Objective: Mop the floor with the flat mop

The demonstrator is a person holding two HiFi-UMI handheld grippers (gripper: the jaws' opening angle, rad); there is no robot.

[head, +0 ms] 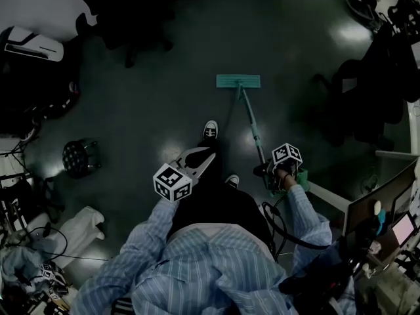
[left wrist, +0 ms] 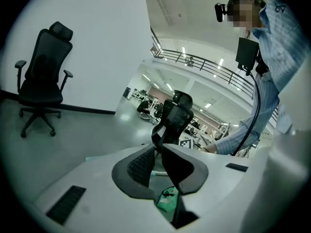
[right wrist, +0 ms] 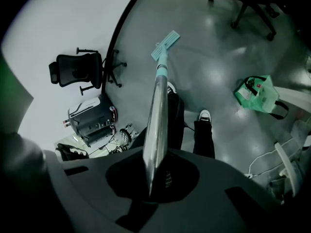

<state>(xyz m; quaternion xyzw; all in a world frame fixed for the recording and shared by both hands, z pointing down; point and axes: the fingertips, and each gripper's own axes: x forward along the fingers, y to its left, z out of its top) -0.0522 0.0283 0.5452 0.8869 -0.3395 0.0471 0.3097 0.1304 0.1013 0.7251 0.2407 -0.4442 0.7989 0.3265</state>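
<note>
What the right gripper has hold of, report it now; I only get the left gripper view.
Observer: The right gripper is shut on the mop handle; the metal shaft runs out between its jaws.
Operator: Give me the mop head's position.
Observer: The mop head lies flat on the floor, ahead of the person's forward shoe.
Operator: Call out anything standing on the left side.
Observer: A round black stool stands to the person's left, well apart from the mop head.
</note>
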